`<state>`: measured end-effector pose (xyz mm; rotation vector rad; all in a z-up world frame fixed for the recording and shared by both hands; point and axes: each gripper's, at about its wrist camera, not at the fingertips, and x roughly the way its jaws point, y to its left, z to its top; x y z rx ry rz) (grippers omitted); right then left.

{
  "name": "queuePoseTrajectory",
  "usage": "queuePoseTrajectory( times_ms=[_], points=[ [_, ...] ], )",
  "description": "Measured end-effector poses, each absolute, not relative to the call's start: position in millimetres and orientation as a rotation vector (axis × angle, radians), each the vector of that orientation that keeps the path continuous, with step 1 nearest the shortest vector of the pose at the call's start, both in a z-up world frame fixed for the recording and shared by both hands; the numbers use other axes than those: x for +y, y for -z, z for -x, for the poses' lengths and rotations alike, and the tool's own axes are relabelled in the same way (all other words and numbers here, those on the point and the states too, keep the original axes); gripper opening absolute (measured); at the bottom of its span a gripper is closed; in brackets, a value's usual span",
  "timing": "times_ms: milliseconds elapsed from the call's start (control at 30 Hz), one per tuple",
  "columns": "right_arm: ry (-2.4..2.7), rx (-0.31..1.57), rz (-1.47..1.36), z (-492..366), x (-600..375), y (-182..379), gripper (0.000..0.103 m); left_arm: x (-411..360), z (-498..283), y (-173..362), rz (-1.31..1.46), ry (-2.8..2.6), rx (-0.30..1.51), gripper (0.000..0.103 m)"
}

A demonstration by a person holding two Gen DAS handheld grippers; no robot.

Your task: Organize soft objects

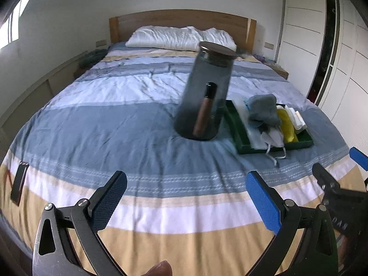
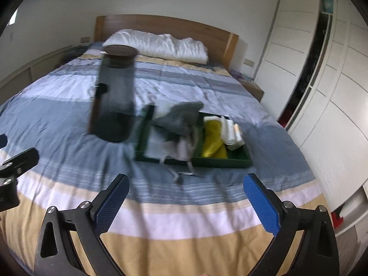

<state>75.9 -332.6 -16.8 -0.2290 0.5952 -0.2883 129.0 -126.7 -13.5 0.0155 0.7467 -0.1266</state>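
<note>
Right now your right gripper (image 2: 186, 203) has its jaws spread wide with nothing between them, above the striped bedspread (image 2: 69, 119). From it, the green tray (image 2: 220, 162) of soft things lies ahead toward 12 o'clock, well apart, holding a grey cloth (image 2: 181, 117), a yellow cloth (image 2: 214, 138) and white folded cloths (image 2: 232, 133). Your left gripper (image 1: 186, 200) is also spread and empty; from it the tray (image 1: 237, 124) sits toward 1 o'clock, the dark jar (image 1: 204, 92) at 12.
</note>
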Motion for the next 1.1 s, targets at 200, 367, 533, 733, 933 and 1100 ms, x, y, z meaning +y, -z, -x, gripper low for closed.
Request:
queuePoseTrajectory(
  times_ms=[200,367,533,733,933,1100],
  points=[
    [0.249,0.579,0.237,-44,-296,26,0.102,-98,-101,10,-0.018,0.103,0.721,0.101],
    [0.243,0.555,0.225,-21,-276,24,0.103,-83,-79,5,-0.020,0.110,0.702,0.101],
    [0.229,0.526,0.227,1,-262,19,0.103,-76,-64,1,-0.014,0.116,0.700,0.101],
    [0.219,0.500,0.228,18,-251,17,0.103,-72,-52,-3,-0.027,0.106,0.677,0.101],
    [0.213,0.487,0.209,28,-248,15,0.103,-70,-45,-7,-0.025,0.110,0.665,0.101],
    [0.219,0.479,0.205,30,-246,12,0.103,-69,-42,-6,-0.021,0.113,0.665,0.101]
  ],
)
